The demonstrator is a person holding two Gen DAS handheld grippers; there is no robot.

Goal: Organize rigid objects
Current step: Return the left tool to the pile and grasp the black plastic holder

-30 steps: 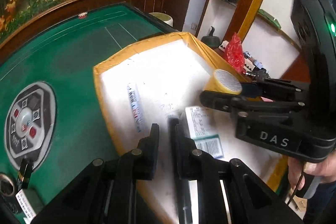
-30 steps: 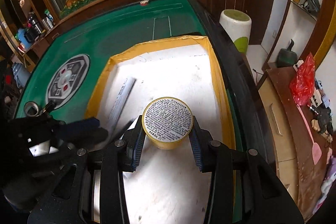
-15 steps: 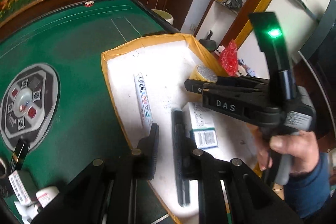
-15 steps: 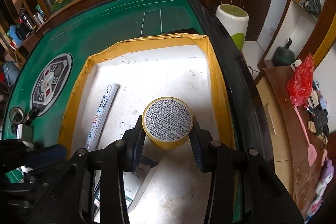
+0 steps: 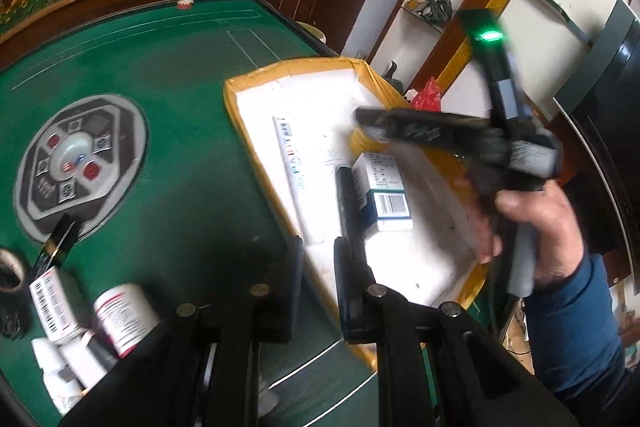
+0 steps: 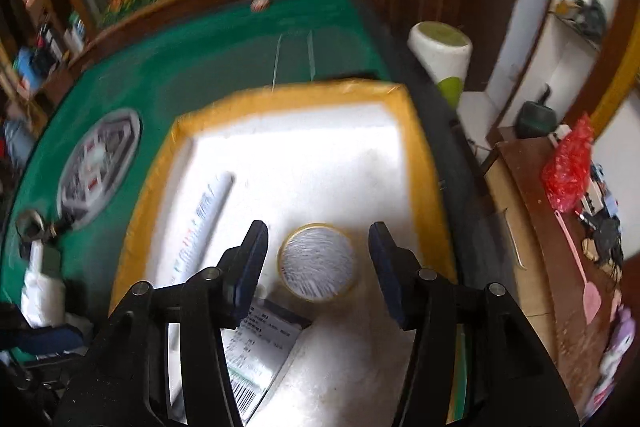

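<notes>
Yellow round tin (image 6: 318, 263), printed lid up, sits free between right gripper's (image 6: 318, 259) just-opened jaws; left gripper (image 5: 316, 283) closed, empty.

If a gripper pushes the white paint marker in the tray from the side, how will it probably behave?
The paint marker looks like a stiff round tube lying flat, so it will probably roll toward the tray wall. Its glossy surface may slip between pads.

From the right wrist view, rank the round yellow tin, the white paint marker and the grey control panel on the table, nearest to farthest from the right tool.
1. Round yellow tin: between the open fingers of the right tool, untouched, in the tray.
2. White paint marker: lying left of the tool, in the tray.
3. Grey control panel: far left, on the green felt outside the tray.
</notes>
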